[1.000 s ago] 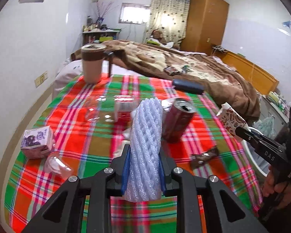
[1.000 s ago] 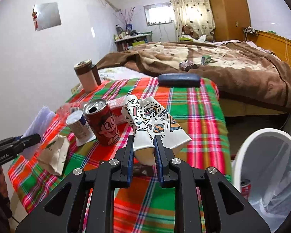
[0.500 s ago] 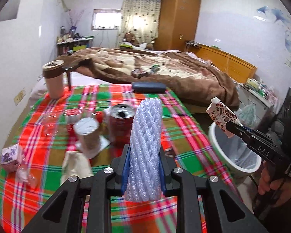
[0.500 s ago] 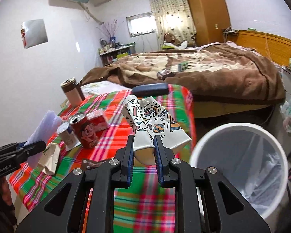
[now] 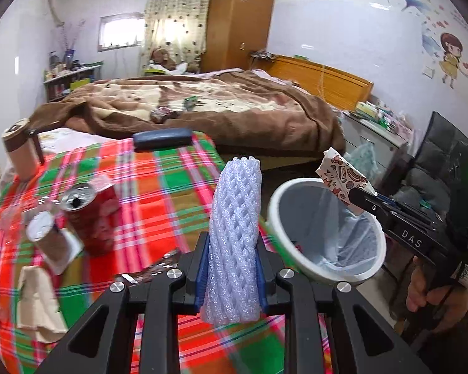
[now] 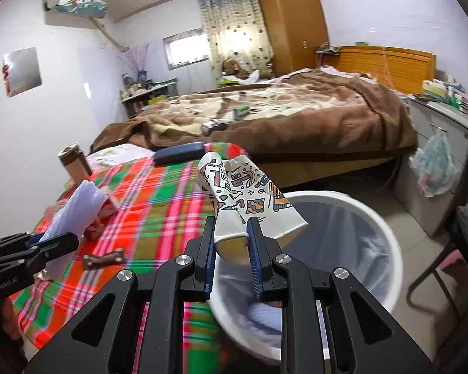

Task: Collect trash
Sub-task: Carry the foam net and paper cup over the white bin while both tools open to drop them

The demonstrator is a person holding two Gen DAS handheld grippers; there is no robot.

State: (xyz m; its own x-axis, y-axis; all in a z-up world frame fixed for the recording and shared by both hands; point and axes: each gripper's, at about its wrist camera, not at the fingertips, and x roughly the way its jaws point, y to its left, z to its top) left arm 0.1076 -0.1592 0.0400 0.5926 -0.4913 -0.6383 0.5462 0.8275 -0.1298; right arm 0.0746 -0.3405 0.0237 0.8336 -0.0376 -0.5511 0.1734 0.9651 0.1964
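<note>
My left gripper (image 5: 232, 261) is shut on a white foam fruit net (image 5: 237, 233) that stands up between its pads, over the table's right edge. My right gripper (image 6: 232, 246) is shut on a crushed paper cup with cartoon prints (image 6: 249, 199), held above the near rim of the white bin (image 6: 387, 240). In the left wrist view that bin (image 5: 280, 233) sits just right of the table, and the right gripper (image 5: 355, 196) holds the printed cup (image 5: 340, 177) over its far rim. The left gripper (image 6: 59, 240) and foam net (image 6: 78, 208) show at the right wrist view's left edge.
On the plaid tablecloth (image 5: 171, 193) lie a red drink can (image 5: 90, 218), a small paper cup (image 5: 46, 233), a beige paper bag (image 5: 37, 299), a dark wrapper (image 5: 153, 269), a tall brown tumbler (image 5: 20, 149) and a dark blue case (image 5: 162, 138). A bed (image 5: 202, 109) lies behind, a black chair (image 5: 446, 174) right of the bin.
Both grippers have swung right, from over the table's middle to the bin beside it. Each still holds its piece. The bin now fills the lower right of both views.
</note>
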